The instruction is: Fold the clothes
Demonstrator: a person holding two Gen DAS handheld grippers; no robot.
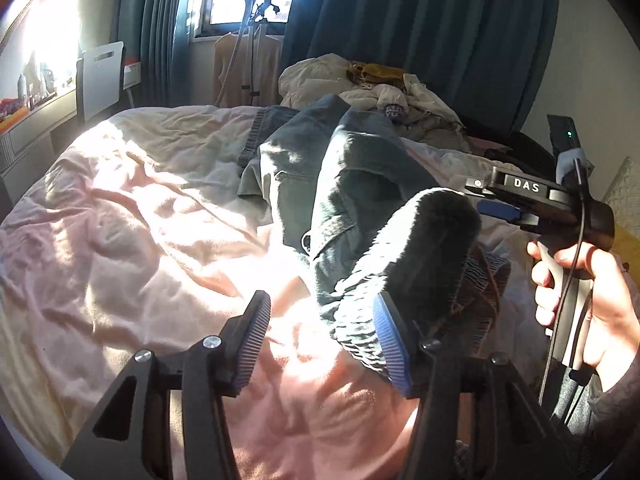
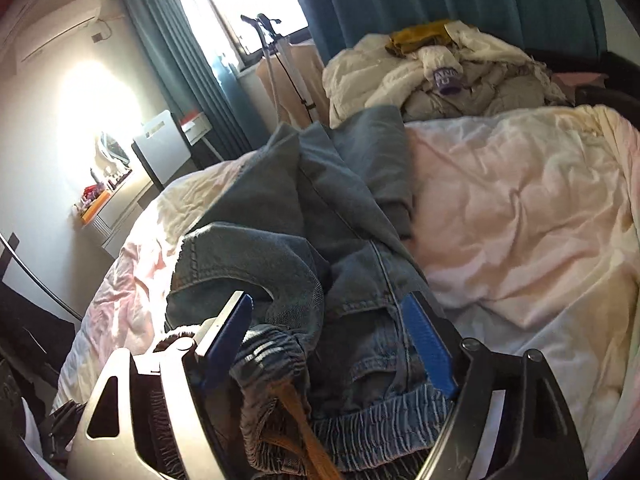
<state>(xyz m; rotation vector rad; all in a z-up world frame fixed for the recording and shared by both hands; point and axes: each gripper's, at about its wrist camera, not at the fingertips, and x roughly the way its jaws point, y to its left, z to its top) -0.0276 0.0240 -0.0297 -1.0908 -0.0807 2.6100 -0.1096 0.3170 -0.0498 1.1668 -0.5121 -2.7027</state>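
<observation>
Dark blue jeans (image 1: 340, 184) lie crumpled along the pink bed sheet (image 1: 140, 240). Their elastic waistband and fuzzy grey lining (image 1: 436, 240) face me. My left gripper (image 1: 322, 344) stands open low over the sheet, its right pad touching the waistband edge and only sheet by its left pad. A hand (image 1: 592, 300) holds my right gripper (image 1: 476, 199) just behind the raised lining. In the right wrist view the jeans (image 2: 340, 200) fill the middle. My right gripper (image 2: 328, 344) straddles the bunched waistband (image 2: 360, 420) and a brown drawstring (image 2: 308, 432). Both blue pad faces stay bare.
A heap of pale clothes (image 1: 360, 84) (image 2: 460, 68) sits at the bed's far end before blue curtains. A garment steamer stand (image 1: 252, 40) is by the window. A white chair (image 1: 100, 76) and a desk are on the left. Bare sheet (image 2: 520, 220) spreads to the right.
</observation>
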